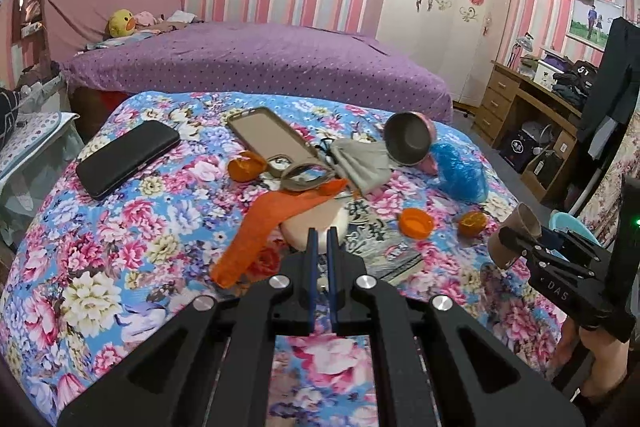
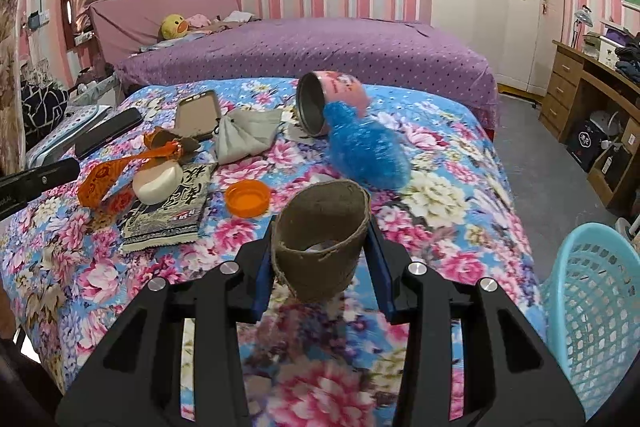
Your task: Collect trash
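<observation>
My right gripper (image 2: pixel 320 235) is shut on a brown cardboard tube (image 2: pixel 320 239) and holds it above the floral cloth; it also shows in the left wrist view (image 1: pixel 516 241). A light blue mesh basket (image 2: pixel 592 311) stands to its right. My left gripper (image 1: pixel 322 239) is shut and empty over the cloth near a cream pad (image 1: pixel 316 223). An orange lid (image 2: pixel 247 197), an orange peel (image 1: pixel 472 223), a second peel (image 1: pixel 246 166), an orange strip (image 1: pixel 264 227) and a crumpled blue plastic bag (image 2: pixel 366 151) lie on the cloth.
On the floral table (image 1: pixel 100 267) lie a black case (image 1: pixel 128 157), a tan phone case (image 1: pixel 266 139), a grey cloth (image 1: pixel 362 163), a tipped pink metal bowl (image 1: pixel 408 143) and a booklet (image 2: pixel 172 211). A purple bed (image 1: pixel 256 63) lies behind, a wooden desk (image 1: pixel 528 107) at right.
</observation>
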{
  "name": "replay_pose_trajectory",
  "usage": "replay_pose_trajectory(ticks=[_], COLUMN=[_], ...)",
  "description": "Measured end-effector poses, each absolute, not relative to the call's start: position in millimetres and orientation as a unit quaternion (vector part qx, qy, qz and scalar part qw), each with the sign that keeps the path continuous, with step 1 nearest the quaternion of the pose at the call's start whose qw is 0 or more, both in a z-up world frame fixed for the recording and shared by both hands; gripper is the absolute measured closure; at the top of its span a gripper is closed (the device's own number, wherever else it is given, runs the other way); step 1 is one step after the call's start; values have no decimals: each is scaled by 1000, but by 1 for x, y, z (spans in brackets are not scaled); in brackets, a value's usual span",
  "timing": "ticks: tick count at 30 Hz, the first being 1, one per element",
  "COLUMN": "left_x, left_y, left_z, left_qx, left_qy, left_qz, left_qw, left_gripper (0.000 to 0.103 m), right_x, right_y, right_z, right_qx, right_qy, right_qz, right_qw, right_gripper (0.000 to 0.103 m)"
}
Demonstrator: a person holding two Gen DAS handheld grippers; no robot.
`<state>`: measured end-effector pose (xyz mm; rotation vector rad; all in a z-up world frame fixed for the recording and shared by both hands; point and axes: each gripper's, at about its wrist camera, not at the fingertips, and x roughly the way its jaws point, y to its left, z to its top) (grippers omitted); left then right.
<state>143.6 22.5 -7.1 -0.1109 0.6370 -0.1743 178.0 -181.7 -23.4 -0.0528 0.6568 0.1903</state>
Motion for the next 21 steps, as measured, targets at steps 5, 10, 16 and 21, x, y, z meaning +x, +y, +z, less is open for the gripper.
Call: replay_pose_trajectory(ticks=[5, 10, 16, 21], left_x=[141, 139, 138, 152], left_y=[13, -2, -13, 19], left_z=[0, 1, 2, -16], left_qx=[-47, -53, -23, -13], left_qy=[306, 309, 303, 340], left_qz=[-86, -93, -68, -23], left_qw=[947, 945, 950, 940], left_gripper=[98, 98, 98, 97], right_x=[172, 169, 159, 156], right_y=[-203, -232, -266, -287], right_z=[-17, -11, -6, -5], right_qx=[-26, -16, -8, 6], right_qy=[315, 310, 307, 307], right_qz=[79, 64, 42, 33], right_qw=[945, 948, 951, 951], right_gripper=[62, 62, 62, 62])
